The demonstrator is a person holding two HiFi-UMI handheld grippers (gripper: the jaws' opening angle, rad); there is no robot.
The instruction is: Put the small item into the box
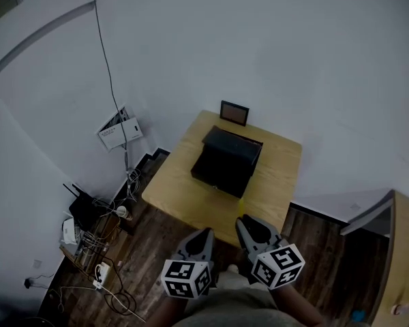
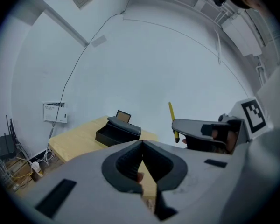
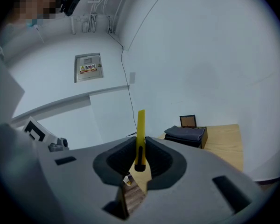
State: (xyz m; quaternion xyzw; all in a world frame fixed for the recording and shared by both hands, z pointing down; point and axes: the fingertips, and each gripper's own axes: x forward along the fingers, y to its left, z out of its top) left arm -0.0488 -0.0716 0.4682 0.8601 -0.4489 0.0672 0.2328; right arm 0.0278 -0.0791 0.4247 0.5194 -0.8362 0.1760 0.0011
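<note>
A: In the right gripper (image 3: 141, 140), what is that?
B: The small yellow item (image 3: 140, 125), a slim stick with a dark slot low on it. The jaws are clamped on its lower part and the rest pokes out past the tips. It shows from the left gripper view too, tilted a bit.
A: And the left gripper (image 2: 142, 143)?
B: Jaws closed tip to tip, holding nothing.
A: Where are the two of them?
B: Side by side in the head view, at the near edge of the tabletop (image 1: 184, 189) and over the wood floor (image 1: 150, 251). Marker cubes face the camera. The yellow tip just reaches over the tabletop edge.
A: Where's the box?
B: The black box (image 1: 225, 162) sits mid-tabletop, past the yellow item and apart from both grippers. It's open, with the lid laid back on the far side.
A: Anything in it?
B: Too dark inside to tell.
A: What else is on the tabletop?
B: A small dark-framed panel (image 1: 234, 112) stands upright just behind the box, at the far edge by the wall.
A: And around it?
B: A white wall unit (image 1: 119, 129) to the left of the tabletop, with a cable running up the wall. Below that, on the floor, a black router (image 1: 85, 210), tangled cables and a white power strip (image 1: 100, 272). A wooden cabinet (image 1: 402, 251) at far right. The right gripper view also shows a wall sign (image 3: 88, 68), print too small to read.
</note>
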